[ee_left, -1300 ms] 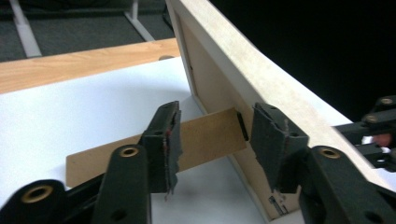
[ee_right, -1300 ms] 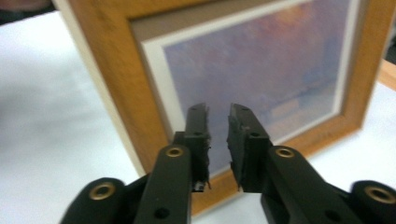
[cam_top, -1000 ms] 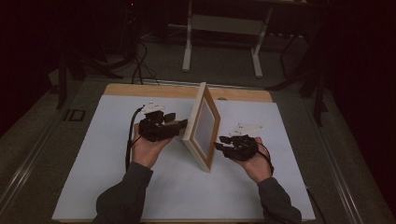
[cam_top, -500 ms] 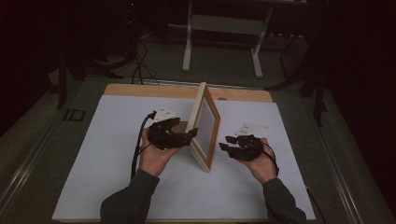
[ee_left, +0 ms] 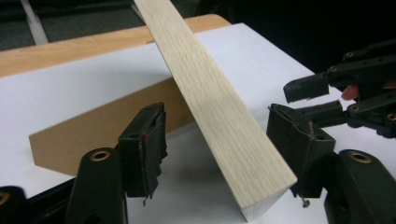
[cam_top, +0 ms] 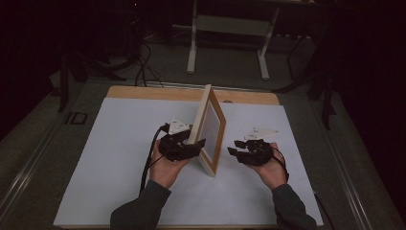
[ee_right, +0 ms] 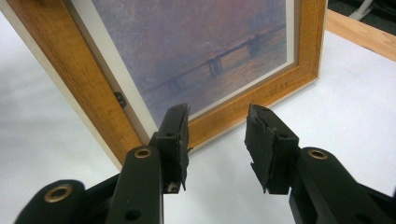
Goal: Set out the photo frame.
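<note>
Picture frame stands on edge at the middle of the high view, on the white sheet that covers the wooden table, its near corner on the sheet between the two hands and its far end reaching toward the table's back edge. It leans, its top tilted to the left of that view. Its face, with a hazy bluish print of a bridge over water inside a pale mat and a warm brown border, fills the upper part of the right gripper view. The left gripper sits just left of centre in the high view, at the frame's near end; in the left gripper view its jaws stand spread on either side of the pale wooden edge without touching it, so it is released, and a brown back stand rests on the sheet at the left of that view. The right gripper lies right of centre in the high view, near the frame but apart from it; in its own view its jaws are parted with white sheet between them, gripping nothing, pointing at the frame's lower border. The left hand and right hand come up from the bottom edge in dark sleeves.
</note>
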A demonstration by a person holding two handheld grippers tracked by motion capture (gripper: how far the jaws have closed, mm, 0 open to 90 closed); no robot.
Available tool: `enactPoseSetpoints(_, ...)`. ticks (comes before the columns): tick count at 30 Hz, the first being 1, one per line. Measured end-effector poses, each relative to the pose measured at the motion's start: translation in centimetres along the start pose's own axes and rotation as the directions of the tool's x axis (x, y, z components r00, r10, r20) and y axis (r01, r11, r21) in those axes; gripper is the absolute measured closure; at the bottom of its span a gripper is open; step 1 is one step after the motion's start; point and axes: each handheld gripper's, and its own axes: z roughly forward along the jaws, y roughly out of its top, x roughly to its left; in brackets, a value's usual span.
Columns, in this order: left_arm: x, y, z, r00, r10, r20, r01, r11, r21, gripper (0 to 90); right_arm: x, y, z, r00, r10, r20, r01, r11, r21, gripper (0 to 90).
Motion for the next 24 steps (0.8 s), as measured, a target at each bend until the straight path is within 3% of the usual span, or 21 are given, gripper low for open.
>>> enactPoseSetpoints(13, -0.42, -0.23, 0.31, 0.9998, -0.014, 0.015, 0.014, 0.9999, 0.003, 54.1, 0.08, -0.06, 0.14, 1.0, -0.002, -0.007, 0.002, 1.0, 0.003, 58.7)
enactPoseSetpoints(24, -0.52, -0.21, 0.31, 0.9997, -0.025, 0.004, 0.025, 0.9997, 0.005, 55.8, -0.09, -0.08, -0.04, 1.0, -0.003, -0.003, 0.003, 1.0, 0.002, 58.8)
